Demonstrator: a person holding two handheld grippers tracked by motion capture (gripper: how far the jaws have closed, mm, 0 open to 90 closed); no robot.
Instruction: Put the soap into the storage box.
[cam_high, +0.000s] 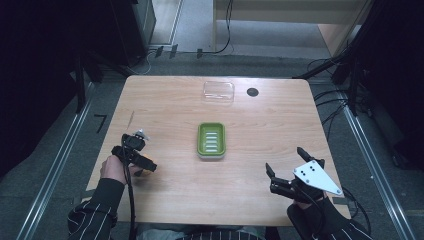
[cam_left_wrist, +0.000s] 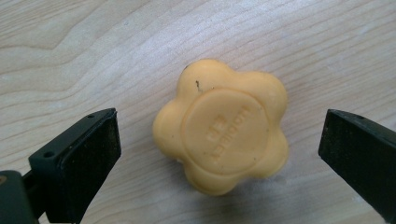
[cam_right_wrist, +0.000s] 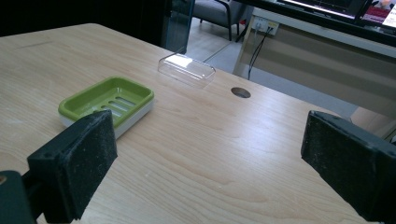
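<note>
A yellow flower-shaped soap bar (cam_left_wrist: 222, 126) with stamped lettering lies flat on the wooden table. My left gripper (cam_left_wrist: 222, 137) points down over it, open, with one jaw on each side and neither touching the soap. From above, the left gripper (cam_high: 137, 156) hangs near the table's left front. A green soap dish (cam_high: 211, 140) with a slotted insert sits at the table's middle, empty. My right gripper (cam_high: 286, 161) is open at the front right with nothing between its jaws. In the right gripper view, the right gripper (cam_right_wrist: 210, 149) faces the green soap dish (cam_right_wrist: 109, 100).
A clear plastic lid (cam_high: 218, 92) lies at the table's (cam_high: 280, 125) far side, beside a round cable hole (cam_high: 252, 92). The right gripper view has the clear lid (cam_right_wrist: 187, 70) and the cable hole (cam_right_wrist: 241, 92) beyond the dish. Cables and dark stands surround the table.
</note>
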